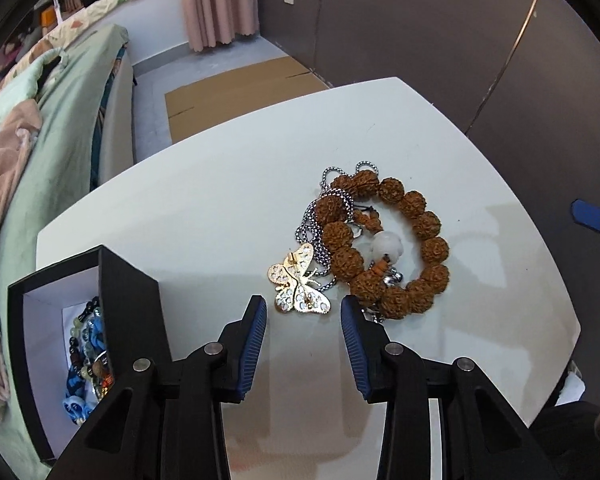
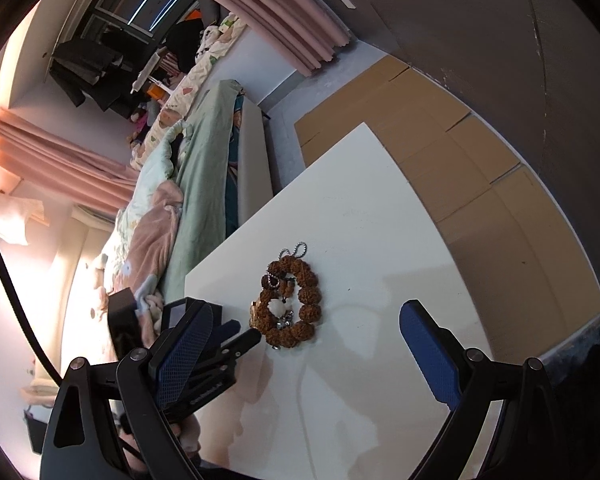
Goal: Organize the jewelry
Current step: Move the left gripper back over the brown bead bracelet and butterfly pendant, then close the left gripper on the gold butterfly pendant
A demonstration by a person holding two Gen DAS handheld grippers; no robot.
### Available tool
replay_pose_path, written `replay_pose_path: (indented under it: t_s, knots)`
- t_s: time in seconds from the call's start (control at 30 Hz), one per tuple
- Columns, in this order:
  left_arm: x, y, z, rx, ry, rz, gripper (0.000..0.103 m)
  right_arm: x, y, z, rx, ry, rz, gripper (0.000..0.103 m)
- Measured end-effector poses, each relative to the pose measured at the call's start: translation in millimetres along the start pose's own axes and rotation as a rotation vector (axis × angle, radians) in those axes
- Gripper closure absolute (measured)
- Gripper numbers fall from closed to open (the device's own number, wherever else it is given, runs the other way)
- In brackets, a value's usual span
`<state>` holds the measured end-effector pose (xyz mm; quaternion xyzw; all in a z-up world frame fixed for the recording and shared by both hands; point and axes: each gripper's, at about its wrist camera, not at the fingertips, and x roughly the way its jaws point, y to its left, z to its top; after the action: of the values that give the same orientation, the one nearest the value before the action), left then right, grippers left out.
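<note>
A gold butterfly brooch (image 1: 300,284) lies on the white table (image 1: 204,208), touching a silver chain (image 1: 314,220) and a brown bead bracelet (image 1: 396,240) with a white bead. My left gripper (image 1: 303,312) is open and empty, its fingertips either side of the brooch's near edge. A black box (image 1: 132,308) at the left holds blue and green bead jewelry (image 1: 86,360). My right gripper (image 2: 306,330) is open and empty, held back from the bracelet (image 2: 292,304). The left gripper's fingers (image 2: 240,340) show beside the bracelet in the right wrist view.
A bed with green and pink bedding (image 1: 40,152) runs along the table's left side. Flattened cardboard (image 1: 236,92) lies on the floor beyond the table. A grey wall (image 1: 440,32) stands behind.
</note>
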<state>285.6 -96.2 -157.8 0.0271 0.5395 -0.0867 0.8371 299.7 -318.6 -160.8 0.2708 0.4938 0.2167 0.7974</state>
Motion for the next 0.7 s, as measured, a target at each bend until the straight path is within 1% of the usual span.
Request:
replay_pose_path:
  t_s: [0.13, 0.27, 0.3, 0.33, 0.4, 0.5, 0.53, 0.57, 0.6, 0.63, 0.67, 0.7]
  knots:
    - [8.0, 2.0, 3.8, -0.006, 0.007, 0.012, 0.063, -0.2, -2.5, 0.6, 0.005, 0.003, 0.000, 0.007]
    - [11.2, -2.1, 7.9, 0.012, -0.012, 0.030, 0.063, 1.4, -2.8, 0.3, -0.001, 0.011, -0.001, 0.007]
    - [11.1, -1.2, 7.8, 0.010, -0.018, 0.027, 0.066, 3.3, -2.2, 0.3, -0.004, 0.016, -0.003, 0.007]
    - [10.7, -0.3, 7.3, 0.006, -0.024, 0.029, 0.072, 5.2, -1.3, -0.7, -0.008, 0.021, -0.005, 0.007]
    - [10.4, 2.6, 7.1, -0.004, -0.028, 0.021, 0.073, 10.9, 0.8, -3.0, -0.015, 0.035, -0.009, 0.007]
    - [7.3, 7.7, 5.3, -0.024, -0.027, -0.019, 0.073, 22.0, 3.4, -5.6, -0.027, 0.059, -0.014, 0.007]
    - [5.1, 9.1, 5.0, -0.029, -0.033, -0.028, 0.075, 25.5, 4.2, -6.0, -0.026, 0.065, -0.011, 0.007]
    - [1.8, 9.2, 5.2, -0.030, -0.045, -0.034, 0.089, 28.9, 4.8, -6.3, -0.025, 0.069, -0.009, 0.007]
    - [-3.5, 9.8, 6.6, -0.029, -0.056, -0.033, 0.090, 32.3, 4.4, -6.1, -0.025, 0.072, -0.009, 0.008]
    - [-6.2, 11.4, 7.7, -0.031, -0.061, -0.039, 0.090, 36.0, 5.4, -6.3, -0.027, 0.074, -0.016, 0.010]
    - [-9.7, 12.9, 8.2, -0.035, -0.070, -0.051, 0.090, 38.3, 6.1, -6.0, -0.029, 0.076, -0.021, 0.015]
    - [-12.3, 14.8, 8.3, -0.036, -0.075, -0.056, 0.090, 42.5, 7.3, -6.1, -0.033, 0.082, -0.028, 0.017]
